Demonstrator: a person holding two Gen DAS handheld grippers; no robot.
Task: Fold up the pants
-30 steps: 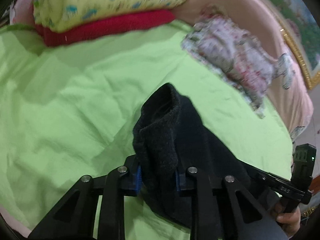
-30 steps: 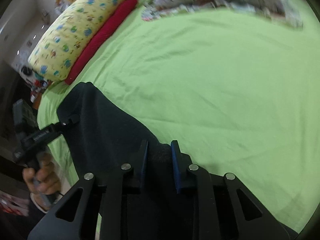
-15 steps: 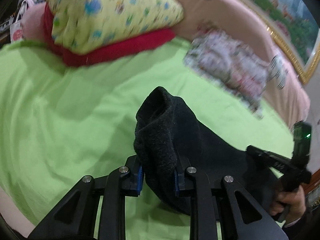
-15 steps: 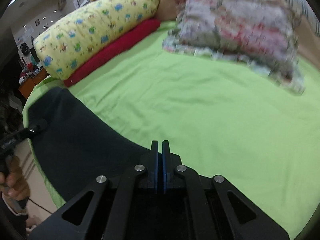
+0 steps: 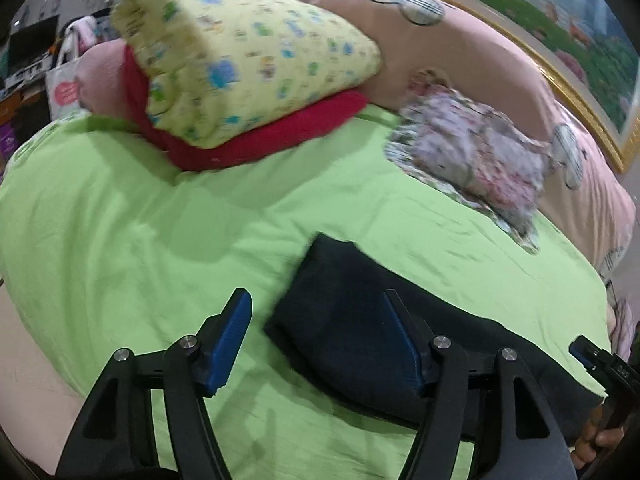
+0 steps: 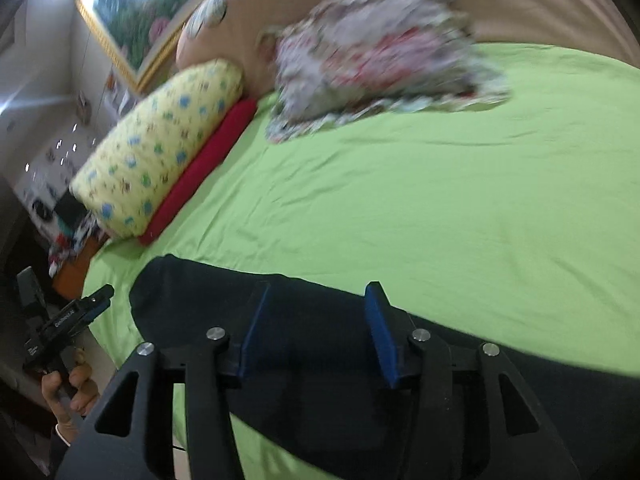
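Dark, nearly black pants [image 5: 352, 332] lie folded in a long band on the green bedsheet [image 5: 160, 240] near the bed's front edge. My left gripper [image 5: 315, 300] hovers over their left end with its jaws opening. The cloth lies below the gap and neither blue pad presses on it. My right gripper [image 6: 319, 292] hangs over the same pants [image 6: 312, 344], jaws opening too, pads off the cloth. A hand holds the left gripper [image 6: 68, 316] at the far left of the right wrist view. The right gripper [image 5: 600, 360] shows at the left wrist view's right edge.
A yellow patterned pillow [image 5: 248, 60] rests on a red cushion [image 5: 280, 136] at the head of the bed. A floral pillow [image 5: 472, 160] lies beside them against a pink padded headboard [image 5: 460, 52]. A gold-framed painting [image 5: 580, 40] hangs behind. The bed's left edge [image 5: 24, 280] drops off.
Both grippers have let go of the pants and opened. The bunched cloth that the left gripper held up now lies flat on the sheet. Both grippers have risen and drawn back.
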